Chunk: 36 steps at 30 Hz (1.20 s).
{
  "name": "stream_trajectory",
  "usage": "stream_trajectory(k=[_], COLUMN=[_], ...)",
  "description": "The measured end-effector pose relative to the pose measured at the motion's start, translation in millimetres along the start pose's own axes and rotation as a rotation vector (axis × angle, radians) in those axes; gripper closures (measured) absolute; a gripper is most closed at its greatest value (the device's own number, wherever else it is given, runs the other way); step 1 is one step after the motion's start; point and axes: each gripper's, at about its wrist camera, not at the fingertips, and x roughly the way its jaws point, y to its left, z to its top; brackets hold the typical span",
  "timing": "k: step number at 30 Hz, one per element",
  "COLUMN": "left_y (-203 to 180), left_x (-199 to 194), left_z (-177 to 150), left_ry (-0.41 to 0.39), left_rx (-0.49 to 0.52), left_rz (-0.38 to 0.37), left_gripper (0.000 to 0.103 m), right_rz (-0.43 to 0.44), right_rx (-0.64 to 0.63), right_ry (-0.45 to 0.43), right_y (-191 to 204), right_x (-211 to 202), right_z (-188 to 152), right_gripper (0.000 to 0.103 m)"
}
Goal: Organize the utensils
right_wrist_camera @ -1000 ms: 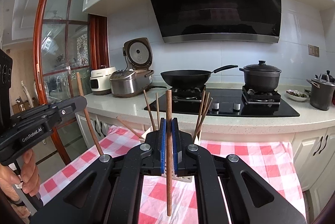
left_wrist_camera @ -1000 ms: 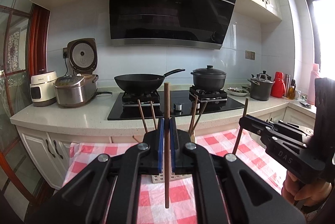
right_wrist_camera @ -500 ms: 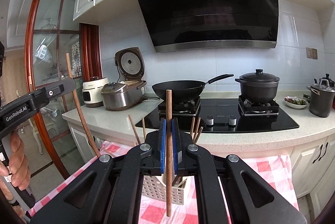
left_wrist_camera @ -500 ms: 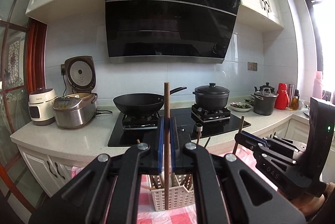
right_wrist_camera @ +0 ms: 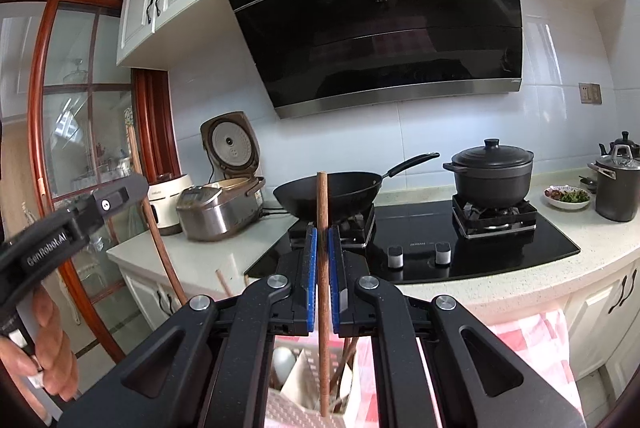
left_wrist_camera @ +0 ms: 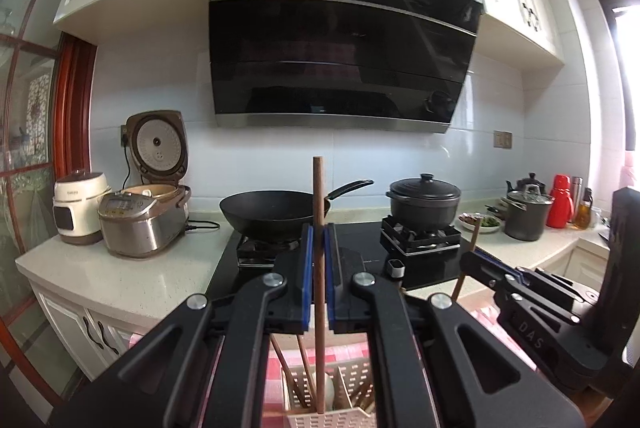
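Your left gripper [left_wrist_camera: 316, 260] is clamped on a brown chopstick [left_wrist_camera: 318, 268], held upright between the blue pads, its lower end hanging over the white slotted utensil basket [left_wrist_camera: 352, 380] below. Your right gripper [right_wrist_camera: 322, 260] is likewise closed tight on a second chopstick [right_wrist_camera: 322, 288], also upright, its tip above the same basket, where a white spoon [right_wrist_camera: 283, 360] and more chopsticks stand in the compartments. The basket sits on a red-and-white checked cloth [right_wrist_camera: 536, 348]. Each gripper shows in the other's view, off to the side, with its stick. Beyond them, the counter carries a wok [left_wrist_camera: 276, 210], a lidded black pot [left_wrist_camera: 424, 202] and an open rice cooker [left_wrist_camera: 144, 212].
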Motion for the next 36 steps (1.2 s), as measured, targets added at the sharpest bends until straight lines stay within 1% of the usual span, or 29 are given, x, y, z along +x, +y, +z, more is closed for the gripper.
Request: stream_trajectory(k=[4, 10, 13, 19, 21, 23, 24, 25, 26, 27, 29, 30, 32, 33, 34, 35, 36], left_y=[10.6, 21.7, 22.5, 24.2, 26.3, 30.1, 32.6, 34.7, 36.7, 39.3, 44.1, 45.6, 51.8, 53.7, 57.4, 59.3, 62.0], left_x=[20.1, 51.6, 65.9, 86.9, 90.1, 88.4, 86.3, 82.7, 77.6, 71.0, 55.5, 48.6, 28.6, 20.0, 6.8, -3.4, -17.6], left_z=[-10.8, -42.2, -61.7, -99.3, -108.0, -112.9, -113.8, -113.3, -112.1, -110.9, -107.2, -105.5, -102.3, -100.1, -98.8, -96.9, -96.6], left_ry=[0.031, 0.101, 0.140, 0.213, 0.228, 0.229, 0.226, 0.220, 0.211, 0.196, 0.167, 0.156, 0.128, 0.120, 0.108, 0.099, 0.085], left_rx=[-0.033, -0.089, -0.091, -0.077, -0.069, -0.059, -0.057, -0.055, -0.053, -0.050, -0.038, -0.035, -0.033, -0.035, -0.039, -0.042, -0.049], left_rz=[0.009, -0.006, -0.012, 0.002, 0.015, 0.030, 0.036, 0.043, 0.049, 0.058, 0.081, 0.092, 0.126, 0.135, 0.149, 0.157, 0.166], left_gripper=[0.098, 0.097, 0.097, 0.097, 0.095, 0.086, 0.082, 0.075, 0.067, 0.064, 0.048, 0.044, 0.030, 0.026, 0.015, 0.006, 0.004], right_rz=[0.008, 0.015, 0.039, 0.059, 0.060, 0.048, 0.044, 0.042, 0.042, 0.044, 0.045, 0.037, 0.025, 0.019, 0.016, 0.014, 0.010], right_rx=[-0.002, 0.030, 0.051, 0.033, 0.020, 0.012, 0.013, 0.014, 0.018, 0.022, 0.019, 0.010, -0.001, 0.000, 0.003, 0.007, 0.014], right_ry=[0.022, 0.103, 0.153, 0.240, 0.263, 0.270, 0.268, 0.262, 0.249, 0.235, 0.211, 0.206, 0.191, 0.182, 0.174, 0.158, 0.142], right_y=[-1.3, -11.5, -15.0, -12.7, -11.1, -11.2, -11.9, -12.6, -13.5, -15.6, -17.6, -17.7, -17.0, -16.5, -16.3, -15.3, -14.1], right_x=[16.9, 50.2, 64.4, 84.3, 87.3, 85.8, 83.1, 79.7, 74.2, 69.2, 57.0, 50.5, 36.3, 26.3, 19.0, 7.1, -4.4], right_z=[-8.0, -35.1, -51.9, -77.6, -81.9, -82.0, -80.8, -79.8, -78.1, -76.6, -72.4, -69.7, -64.7, -61.9, -59.5, -57.1, -55.4], right_gripper=[0.097, 0.097, 0.097, 0.097, 0.094, 0.089, 0.085, 0.080, 0.064, 0.048, 0.046, 0.046, 0.046, 0.046, 0.046, 0.045, 0.038])
